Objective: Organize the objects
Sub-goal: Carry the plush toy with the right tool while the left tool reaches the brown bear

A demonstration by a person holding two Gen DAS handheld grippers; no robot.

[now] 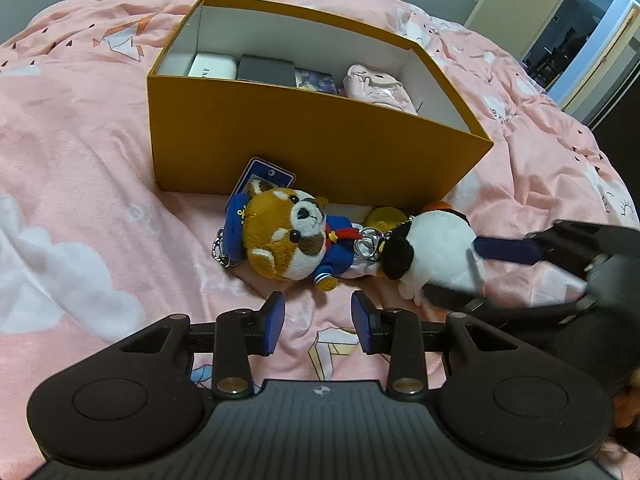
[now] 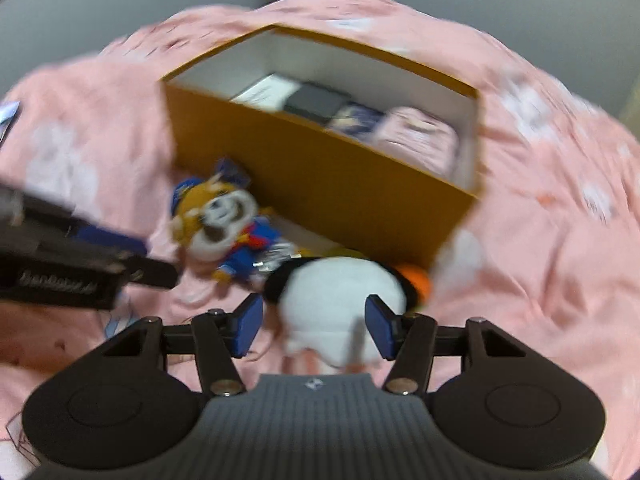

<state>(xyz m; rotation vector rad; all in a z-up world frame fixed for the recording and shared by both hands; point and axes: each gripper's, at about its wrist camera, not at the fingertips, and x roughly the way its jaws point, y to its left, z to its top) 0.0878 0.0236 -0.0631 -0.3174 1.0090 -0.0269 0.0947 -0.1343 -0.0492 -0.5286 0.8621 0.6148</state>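
- Penguin plush [image 2: 336, 300] lies on the bed [image 2: 540, 280], white belly between the right gripper [image 2: 314, 326] fingers; both blue pads stand clear of the fabric, so fingers are wide and nothing is gripped. Right wrist view is blurred; contact cannot be ruled out finely.
- Red panda plush [image 1: 284, 240] in a blue sailor suit lies just ahead of the left gripper [image 1: 318, 326], slightly to the left of its fingers. Those fingers are narrow but parted, holding nothing, only bedsheet between them.
- A keyring [image 1: 370, 242] sits between the two toys; whether it joins them I cannot tell.
- Orange box [image 1: 320, 136] stands beyond both toys, further ahead of both pairs of fingers, open at the top.
- Already in the box: a white case [image 1: 212, 66], a dark box [image 1: 266, 68], a printed card box [image 1: 314, 79], a pink pouch [image 1: 378, 86].
- Judgement: task is partly done; the two plush toys are left outside. Likely step in hand: closing on the penguin.
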